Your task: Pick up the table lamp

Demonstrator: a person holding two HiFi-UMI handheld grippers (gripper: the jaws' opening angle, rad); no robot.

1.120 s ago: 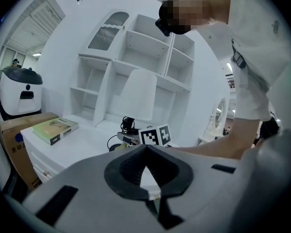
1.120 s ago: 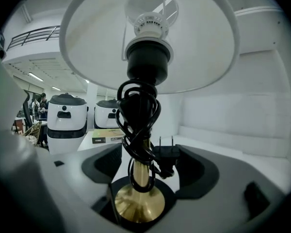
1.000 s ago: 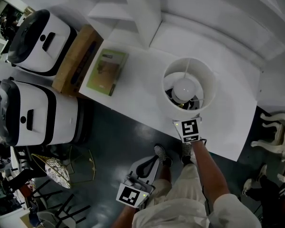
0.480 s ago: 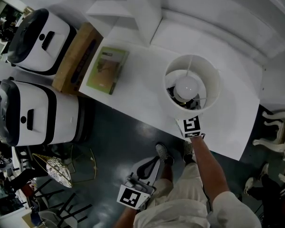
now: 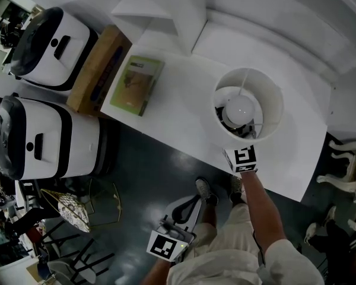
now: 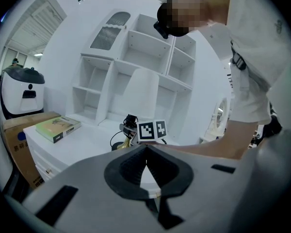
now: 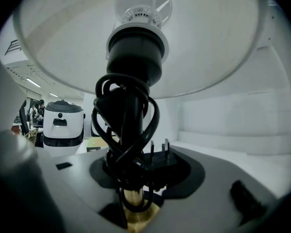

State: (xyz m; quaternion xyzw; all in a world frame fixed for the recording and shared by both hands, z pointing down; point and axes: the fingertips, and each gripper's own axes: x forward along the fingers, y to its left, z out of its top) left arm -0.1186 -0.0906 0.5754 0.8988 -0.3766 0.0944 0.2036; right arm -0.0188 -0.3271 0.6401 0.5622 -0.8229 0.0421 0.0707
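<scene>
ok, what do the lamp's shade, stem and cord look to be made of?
The shade looks matte white, fabric or plastic, and shows no glare. The stem is shiny gold, likely brass or plated metal. The cord is smooth black, with a rubber or plastic sheath, and is coiled around the stem.

The table lamp is white, the book green.

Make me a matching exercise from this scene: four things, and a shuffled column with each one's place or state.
1 table lamp
2 green book
3 cardboard box
4 left hand-held gripper

A jaws shut, nothing between them
B lying flat on the white table
C black cord wound round it
D standing beside the table, off it

Pairs: 1-C, 2-B, 3-D, 4-A
</scene>
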